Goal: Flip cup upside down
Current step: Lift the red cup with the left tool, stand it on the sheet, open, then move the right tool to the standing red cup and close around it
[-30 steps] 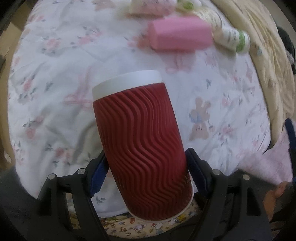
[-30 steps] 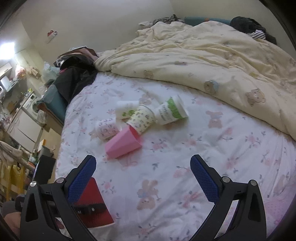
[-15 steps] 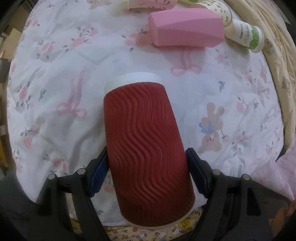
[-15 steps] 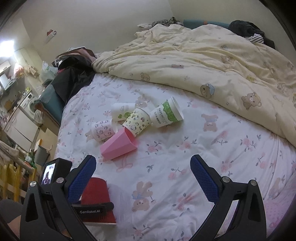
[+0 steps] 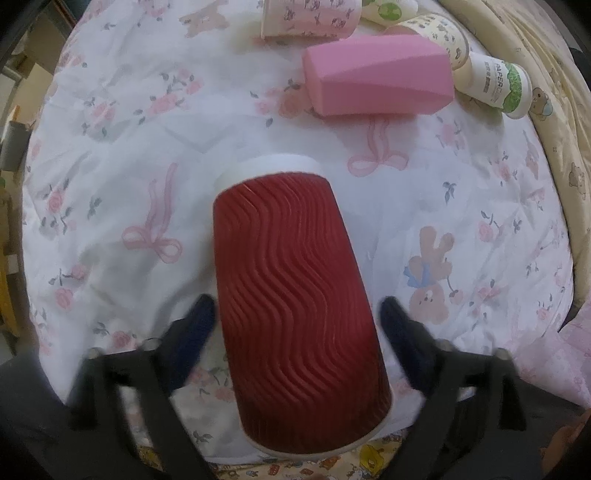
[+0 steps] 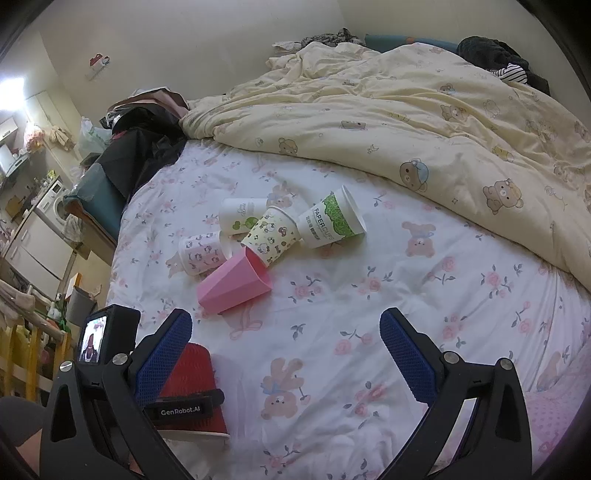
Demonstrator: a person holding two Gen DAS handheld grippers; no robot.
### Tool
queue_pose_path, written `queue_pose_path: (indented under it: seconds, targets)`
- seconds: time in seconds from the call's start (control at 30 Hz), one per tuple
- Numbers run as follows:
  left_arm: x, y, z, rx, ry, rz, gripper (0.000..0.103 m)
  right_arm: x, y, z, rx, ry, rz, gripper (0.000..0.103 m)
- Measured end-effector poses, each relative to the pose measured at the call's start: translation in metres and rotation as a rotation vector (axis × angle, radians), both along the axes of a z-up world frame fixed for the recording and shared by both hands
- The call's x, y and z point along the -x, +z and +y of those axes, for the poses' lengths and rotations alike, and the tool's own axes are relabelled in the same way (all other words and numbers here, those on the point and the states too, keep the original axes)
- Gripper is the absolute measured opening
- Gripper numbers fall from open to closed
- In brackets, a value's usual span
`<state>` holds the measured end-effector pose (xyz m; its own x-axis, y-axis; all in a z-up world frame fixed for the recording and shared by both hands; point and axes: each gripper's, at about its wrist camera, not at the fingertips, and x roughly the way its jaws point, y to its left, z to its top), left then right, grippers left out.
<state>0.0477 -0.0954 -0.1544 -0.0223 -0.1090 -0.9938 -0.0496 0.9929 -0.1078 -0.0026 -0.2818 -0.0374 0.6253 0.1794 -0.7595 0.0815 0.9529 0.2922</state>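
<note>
Left wrist view: your left gripper (image 5: 295, 328) blurred, pads spread, small gap each side of red ribbed cup (image 5: 295, 306) between them, so not clamping. Cup stands on floral sheet (image 5: 110, 166), white end away from camera, wide rim nearest. Beyond it pink cup (image 5: 376, 83) on its side, near patterned paper cups (image 5: 310, 18). Right wrist view: your right gripper (image 6: 286, 352) wide apart, holding nothing, over sheet; yellow duvet (image 6: 406, 110) behind.
</note>
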Motion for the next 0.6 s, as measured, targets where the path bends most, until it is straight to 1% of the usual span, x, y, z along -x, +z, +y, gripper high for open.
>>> queue_pose_path:
  seconds: [0.03,0.2,0.23,0.3,0.5,0.57,0.6]
  targets:
    - [0.000,0.002,0.001,-0.004,0.001,-0.009,0.099,0.000,0.000,0.001,0.003,0.000,0.000,0.103]
    - [-0.001,0.013,0.005,0.004,0.006,-0.026,0.099,0.000,0.000,0.001,0.005,0.002,0.000,0.103]
    - [-0.003,0.021,0.017,0.008,0.004,-0.036,0.099,0.000,0.000,0.000,0.006,0.002,0.000,0.103]
    - [-0.003,0.031,0.019,0.011,0.002,-0.056,0.099,0.001,-0.001,0.001,0.007,0.004,-0.001,0.103]
    - [-0.001,0.077,0.038,0.045,0.000,-0.145,0.099,0.002,-0.003,0.004,0.011,0.010,0.001,0.103]
    - [0.000,0.093,0.047,0.052,-0.005,-0.189,0.099,0.001,-0.003,0.007,0.012,0.015,0.003,0.103]
    - [0.000,0.103,0.052,0.042,-0.015,-0.219,0.099,0.001,-0.003,0.009,0.014,0.019,0.004,0.103]
